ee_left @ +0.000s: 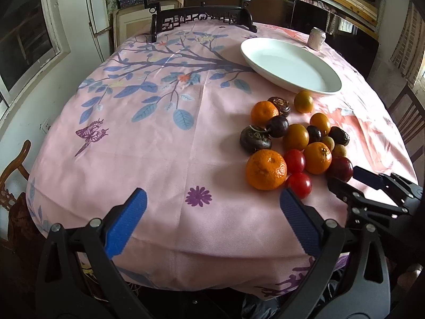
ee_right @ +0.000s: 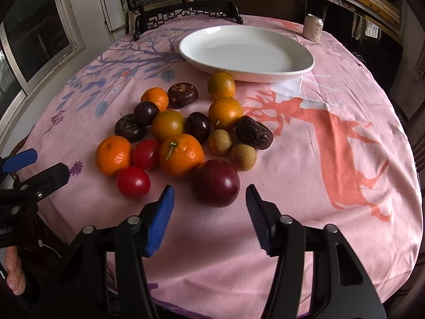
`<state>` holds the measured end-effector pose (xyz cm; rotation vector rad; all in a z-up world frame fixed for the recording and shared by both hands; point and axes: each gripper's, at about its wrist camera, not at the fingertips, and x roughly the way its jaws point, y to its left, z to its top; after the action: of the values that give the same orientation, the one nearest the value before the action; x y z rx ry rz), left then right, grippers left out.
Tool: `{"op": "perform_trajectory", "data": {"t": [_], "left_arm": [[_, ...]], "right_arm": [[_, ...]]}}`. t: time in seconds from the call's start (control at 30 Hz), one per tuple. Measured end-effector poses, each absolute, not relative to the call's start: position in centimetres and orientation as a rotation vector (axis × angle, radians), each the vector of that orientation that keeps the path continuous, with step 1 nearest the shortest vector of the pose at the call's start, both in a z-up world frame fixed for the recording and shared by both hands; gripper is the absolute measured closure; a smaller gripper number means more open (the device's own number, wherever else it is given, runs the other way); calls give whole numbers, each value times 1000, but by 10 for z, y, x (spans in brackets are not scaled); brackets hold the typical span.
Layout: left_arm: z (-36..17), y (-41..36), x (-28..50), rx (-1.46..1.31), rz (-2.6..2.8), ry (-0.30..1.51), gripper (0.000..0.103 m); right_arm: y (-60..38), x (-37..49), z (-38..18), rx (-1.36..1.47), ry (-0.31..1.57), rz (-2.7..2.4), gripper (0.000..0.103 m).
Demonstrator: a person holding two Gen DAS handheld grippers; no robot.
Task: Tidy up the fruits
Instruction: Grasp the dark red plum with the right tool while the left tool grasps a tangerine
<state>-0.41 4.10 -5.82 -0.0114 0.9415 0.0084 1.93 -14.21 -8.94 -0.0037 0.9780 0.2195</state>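
White plate [ee_right: 305, 65] bare, fruits [ee_right: 180, 155] beside it

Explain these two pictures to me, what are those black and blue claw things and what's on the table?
They are two hand-held grippers, each carrying its own camera that looks along its fingers. One picture comes from the left gripper, the other from the right gripper. Both stand open and hold nothing. On the pink tablecloth lies a pile of fruit: oranges, red tomatoes, dark round fruits and a large plum just ahead of the right gripper. Behind the pile sit an empty white plate and a drinks can.
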Motion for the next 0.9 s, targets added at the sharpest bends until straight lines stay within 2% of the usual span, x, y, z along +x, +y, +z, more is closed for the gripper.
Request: {"op": "perform_trajectory", "data": {"t": [0.1,0.43,0.47,0.53,0.6,0.67,0.7,0.9], "left_arm": [[-59,39,-2,-13,4,947,2],[-98,17,26,37,-36,1040,4],[-101,15,29,32,-47,1045,9],[-102,10,34,38,-48,1025,11],[-99,7,36,17,-82,1006,23],[-96,0,37,7,-123,994,49],[-95,-3,38,8,-142,990,55],[-93,-4,38,-21,-156,978,58]], "right_arm": [[-150,28,-98,40,975,224,63],[-184,3,-94,110,987,185,63],[-185,3,-95,115,990,188,63],[-185,4,-96,119,993,194,63],[-185,4,-97,126,999,200,63],[-187,5,-97,134,1001,201,63],[-186,6,-98,136,1001,201,63],[-186,6,-97,134,993,205,63]]}}
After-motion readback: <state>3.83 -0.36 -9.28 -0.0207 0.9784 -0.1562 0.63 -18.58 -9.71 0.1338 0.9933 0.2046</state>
